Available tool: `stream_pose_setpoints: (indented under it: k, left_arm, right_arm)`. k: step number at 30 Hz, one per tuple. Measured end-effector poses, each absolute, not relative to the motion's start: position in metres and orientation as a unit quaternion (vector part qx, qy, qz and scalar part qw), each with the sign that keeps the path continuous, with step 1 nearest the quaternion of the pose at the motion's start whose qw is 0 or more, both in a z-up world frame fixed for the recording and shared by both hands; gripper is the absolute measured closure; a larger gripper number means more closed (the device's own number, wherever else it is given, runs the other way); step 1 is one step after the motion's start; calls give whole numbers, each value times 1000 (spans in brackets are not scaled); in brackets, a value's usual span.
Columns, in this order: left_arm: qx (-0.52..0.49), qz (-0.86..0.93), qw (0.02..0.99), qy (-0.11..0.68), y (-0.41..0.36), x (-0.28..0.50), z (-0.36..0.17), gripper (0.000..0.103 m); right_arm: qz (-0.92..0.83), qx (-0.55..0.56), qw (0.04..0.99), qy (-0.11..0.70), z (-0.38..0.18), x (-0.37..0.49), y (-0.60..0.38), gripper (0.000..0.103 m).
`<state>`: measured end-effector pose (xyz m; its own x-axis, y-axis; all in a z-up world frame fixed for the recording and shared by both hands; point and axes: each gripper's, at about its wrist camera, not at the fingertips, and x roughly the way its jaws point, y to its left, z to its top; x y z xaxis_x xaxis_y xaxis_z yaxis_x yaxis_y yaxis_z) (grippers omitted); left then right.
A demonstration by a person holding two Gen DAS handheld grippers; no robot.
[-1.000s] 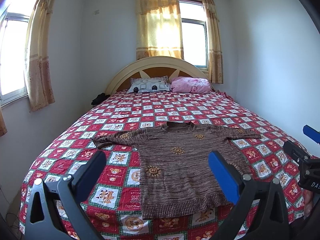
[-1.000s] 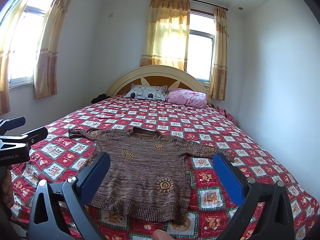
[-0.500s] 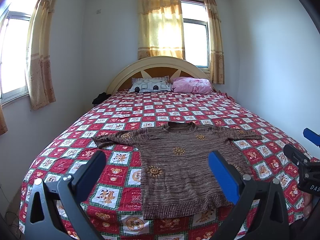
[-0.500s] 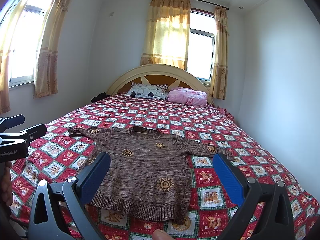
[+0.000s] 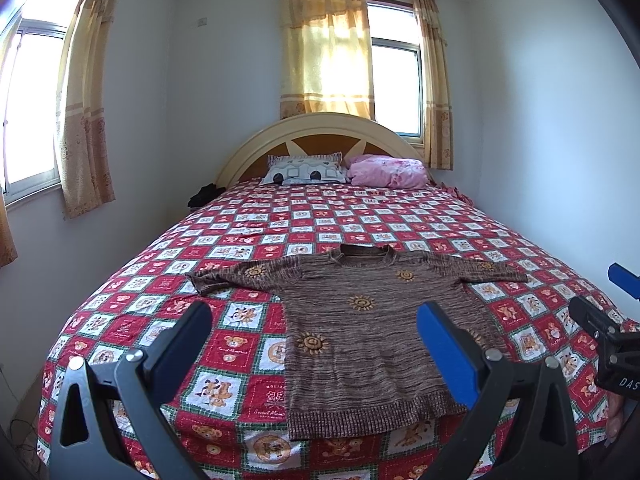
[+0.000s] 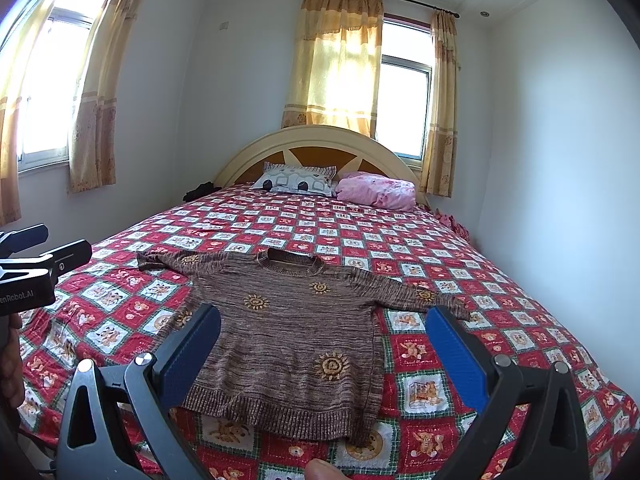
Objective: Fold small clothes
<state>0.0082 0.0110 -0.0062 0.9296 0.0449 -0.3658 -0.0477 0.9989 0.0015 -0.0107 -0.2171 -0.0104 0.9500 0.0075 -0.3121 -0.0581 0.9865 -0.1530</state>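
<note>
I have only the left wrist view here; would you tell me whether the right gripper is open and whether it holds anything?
Observer: The right gripper is open, its blue pads wide apart with nothing between them.
Operator: Thank you. My left gripper covers the brown sweater's near right hem corner; where is it?
Observer: In the right wrist view that hem corner lies on the checked bedspread, ungripped.

Bright daylight comes through the back window [image 5: 394, 88] and side window [image 5: 30, 108], both blown out white. The yellow curtain [image 5: 326, 48] glows backlit. Shadows on the bed [image 5: 360, 216] are soft. Focus sharp. Strong fisheye bending at edges, dark vignette in corners.
</note>
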Motion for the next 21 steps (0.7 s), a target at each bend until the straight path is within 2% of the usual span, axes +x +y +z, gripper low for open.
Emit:
stream_pose_setpoints:
  k: [11,21]
  left_arm:
    - [-2,29,980,196,10,16,-15,0]
    - [16,44,971,234,16,49,-54,0]
  right_arm:
    - [20,-72,983,169,-20,-1,-220,1]
    - [40,-39,971,232,-59,37,-240,1]
